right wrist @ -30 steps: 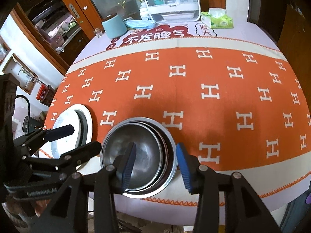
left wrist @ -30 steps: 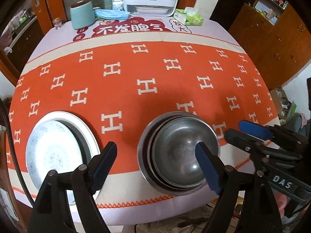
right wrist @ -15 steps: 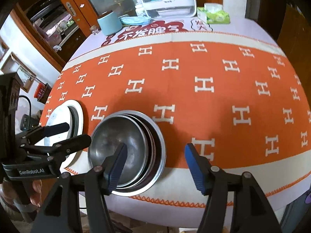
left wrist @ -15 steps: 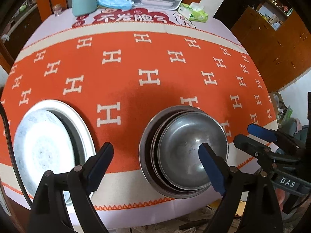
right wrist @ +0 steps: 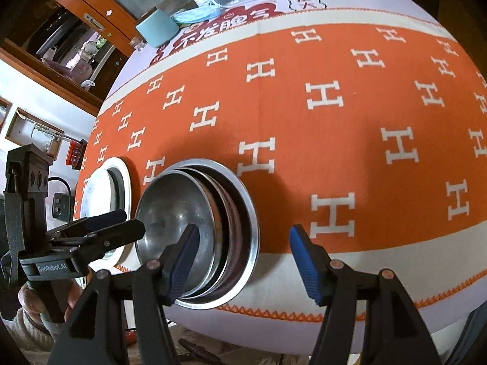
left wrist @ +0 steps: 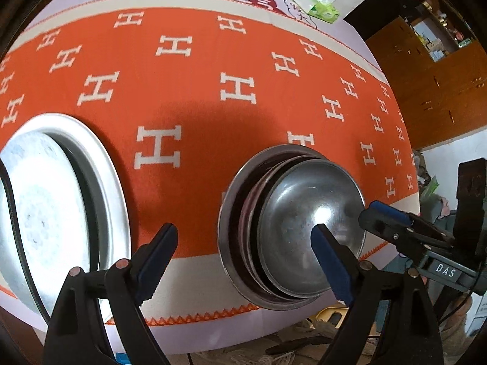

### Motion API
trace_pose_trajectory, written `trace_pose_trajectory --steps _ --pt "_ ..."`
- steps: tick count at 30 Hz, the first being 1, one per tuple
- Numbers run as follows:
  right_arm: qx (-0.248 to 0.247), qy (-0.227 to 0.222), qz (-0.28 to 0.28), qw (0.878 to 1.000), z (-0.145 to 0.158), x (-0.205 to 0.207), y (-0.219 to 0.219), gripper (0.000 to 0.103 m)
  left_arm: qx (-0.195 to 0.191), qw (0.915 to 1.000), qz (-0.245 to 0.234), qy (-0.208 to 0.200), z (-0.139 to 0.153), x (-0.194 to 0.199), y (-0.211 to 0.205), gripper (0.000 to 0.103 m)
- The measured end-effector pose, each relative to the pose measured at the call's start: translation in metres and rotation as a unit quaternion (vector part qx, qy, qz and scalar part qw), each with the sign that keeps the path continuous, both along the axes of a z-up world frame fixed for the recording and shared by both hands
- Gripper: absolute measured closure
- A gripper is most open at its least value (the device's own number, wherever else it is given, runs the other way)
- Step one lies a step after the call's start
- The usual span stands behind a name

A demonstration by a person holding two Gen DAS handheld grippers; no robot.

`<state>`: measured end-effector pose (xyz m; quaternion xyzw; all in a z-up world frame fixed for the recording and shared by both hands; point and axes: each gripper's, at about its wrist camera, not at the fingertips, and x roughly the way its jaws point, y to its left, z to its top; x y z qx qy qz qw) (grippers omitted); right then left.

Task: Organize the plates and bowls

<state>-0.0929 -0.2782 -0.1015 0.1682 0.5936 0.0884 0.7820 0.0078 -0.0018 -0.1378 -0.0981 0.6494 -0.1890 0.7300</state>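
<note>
Beside plates [left wrist: 54, 213], nested bowls [left wrist: 307, 228] mouth-up

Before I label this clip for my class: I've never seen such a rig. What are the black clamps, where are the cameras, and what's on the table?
The clamps are two hand-held grippers; a person carries one in each hand. Each carries a fisheye camera looking along its fingers. The left gripper and right gripper are both open and hold nothing. On the orange tablecloth sits a stack of nested metal bowls, and beside it white plates, one inside another. A green tissue pack lies at the far edge.
</note>
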Motion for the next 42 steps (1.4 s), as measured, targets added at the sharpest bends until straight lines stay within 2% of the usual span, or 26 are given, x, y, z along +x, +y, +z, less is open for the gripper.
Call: trace_pose_trajectory --steps 8,16,18,20,22,23,29,33,42 --pt "0.006 0.014 0.007 1.000 -0.009 0.005 0.001 0.041 -0.012 0.9996 0.004 0.026 -0.015 0.006 0.005 0.015" --pt "0.024 0.031 0.013 0.999 -0.016 0.007 0.000 0.041 -0.034 0.9982 -0.007 0.049 -0.024 0.009 0.001 0.022" --pt "0.022 0.036 0.017 0.999 -0.018 0.008 0.002 0.042 -0.036 0.9979 -0.014 0.051 -0.025 0.008 -0.002 0.032" --pt "0.024 0.040 0.018 0.999 -0.020 0.010 0.003 0.047 -0.041 0.9972 -0.022 0.058 -0.027 0.008 -0.006 0.040" --pt "0.026 0.049 0.018 0.998 -0.023 0.011 0.004 0.059 -0.042 0.9966 -0.029 0.064 -0.030 0.007 -0.011 0.048" --pt "0.028 0.054 0.019 0.998 -0.024 0.011 0.004 0.060 -0.042 0.9963 -0.033 0.067 -0.030 0.007 -0.013 0.054" --pt "0.037 0.069 0.023 0.997 -0.028 0.011 0.007 0.070 -0.046 0.9938 -0.041 0.092 -0.039 0.003 -0.016 0.064" --pt "0.028 0.071 0.017 0.997 -0.028 0.011 0.008 0.072 -0.053 0.9933 -0.031 0.098 -0.040 0.002 -0.012 0.065" --pt "0.011 0.078 0.016 0.997 -0.026 0.010 0.012 0.074 -0.037 0.9957 -0.023 0.081 -0.030 -0.001 -0.011 0.065"
